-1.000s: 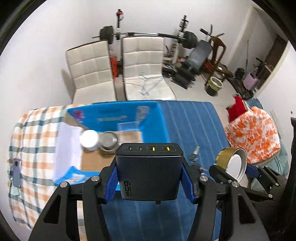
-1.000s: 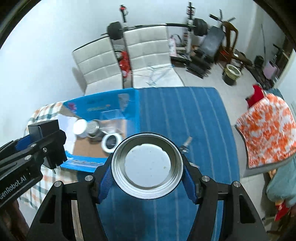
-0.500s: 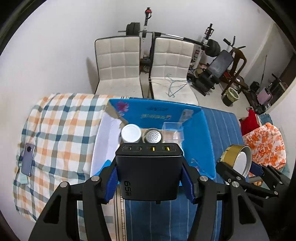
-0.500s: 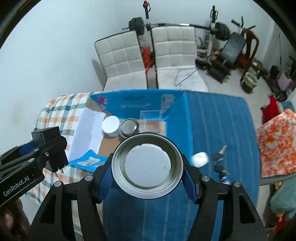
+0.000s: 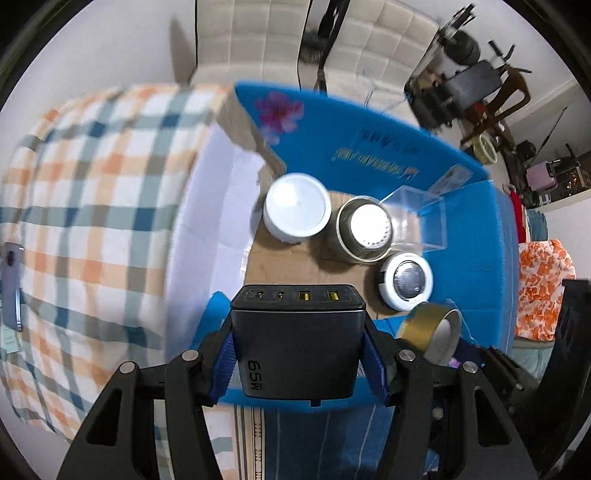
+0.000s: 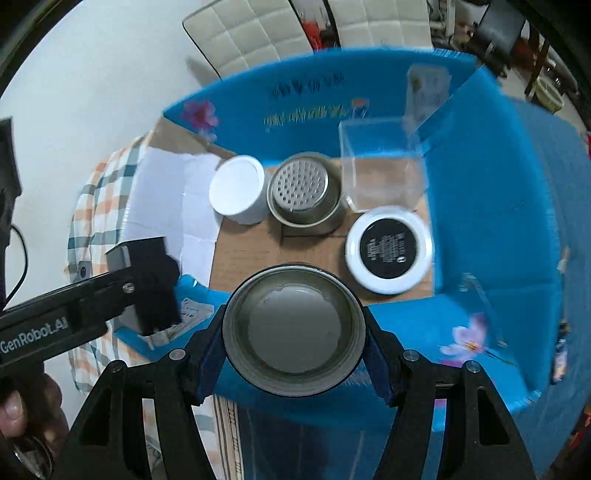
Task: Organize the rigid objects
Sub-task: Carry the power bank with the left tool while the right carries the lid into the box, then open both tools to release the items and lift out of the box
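My left gripper (image 5: 299, 354) is shut on a black 65W charger (image 5: 298, 332), held above the near edge of an open blue cardboard box (image 5: 369, 140). My right gripper (image 6: 293, 325) is shut on a round metal tin (image 6: 293, 326), held over the box's near wall (image 6: 406, 325); the tin shows gold-sided in the left wrist view (image 5: 432, 326). Inside the box stand a white round jar (image 6: 238, 188), a perforated metal cup (image 6: 304, 190), a clear plastic box (image 6: 382, 170) and a white-rimmed black disc (image 6: 389, 253).
The box sits between a checked cloth (image 5: 85, 206) on the left and a blue striped cloth (image 5: 306, 443) in front. A phone (image 5: 13, 284) lies at the checked cloth's left edge. White chairs (image 5: 258, 33) stand behind, with gym gear (image 5: 469, 85) at the back right.
Both grippers have moved forward and down toward the box, which now fills much more of each view. The white-rimmed disc has come into the left wrist view. Both grips are unchanged.
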A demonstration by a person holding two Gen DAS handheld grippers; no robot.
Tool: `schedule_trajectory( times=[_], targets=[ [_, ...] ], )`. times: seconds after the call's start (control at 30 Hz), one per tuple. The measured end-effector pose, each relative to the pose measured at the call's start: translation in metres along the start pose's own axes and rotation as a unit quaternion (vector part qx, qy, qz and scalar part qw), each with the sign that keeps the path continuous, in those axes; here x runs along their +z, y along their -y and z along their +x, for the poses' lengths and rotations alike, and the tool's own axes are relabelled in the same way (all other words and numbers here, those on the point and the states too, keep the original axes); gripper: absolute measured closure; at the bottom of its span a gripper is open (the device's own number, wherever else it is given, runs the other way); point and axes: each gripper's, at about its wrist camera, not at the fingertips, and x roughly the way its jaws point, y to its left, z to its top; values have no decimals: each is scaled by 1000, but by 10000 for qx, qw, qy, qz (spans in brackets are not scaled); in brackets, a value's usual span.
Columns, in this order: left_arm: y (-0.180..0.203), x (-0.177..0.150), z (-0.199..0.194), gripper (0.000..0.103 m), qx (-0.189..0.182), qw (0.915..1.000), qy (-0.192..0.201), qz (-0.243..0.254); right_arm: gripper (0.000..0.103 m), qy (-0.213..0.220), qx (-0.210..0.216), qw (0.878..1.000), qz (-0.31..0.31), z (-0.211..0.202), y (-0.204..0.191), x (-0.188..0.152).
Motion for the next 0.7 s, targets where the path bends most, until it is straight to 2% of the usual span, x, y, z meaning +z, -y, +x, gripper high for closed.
schedule_trajectory(
  times=[0.13,0.3,0.53,0.7],
  targets=[
    [-3,15,32,47,1,9989,-456,73,35,-66,-182,9998,-51,22,-1,9],
    [-5,27,58,47,135,9968,-769,176,35,-268,-317,9991,-31,48,-1,14],
    [-3,26,90,47,237,9910,-1274,326,34,-504,-320,9981,175,68,7,20],
    [-7,21,100,44,148,9873,-1565,246,34,-791,-307,9959,318,80,16,29]
  ],
)
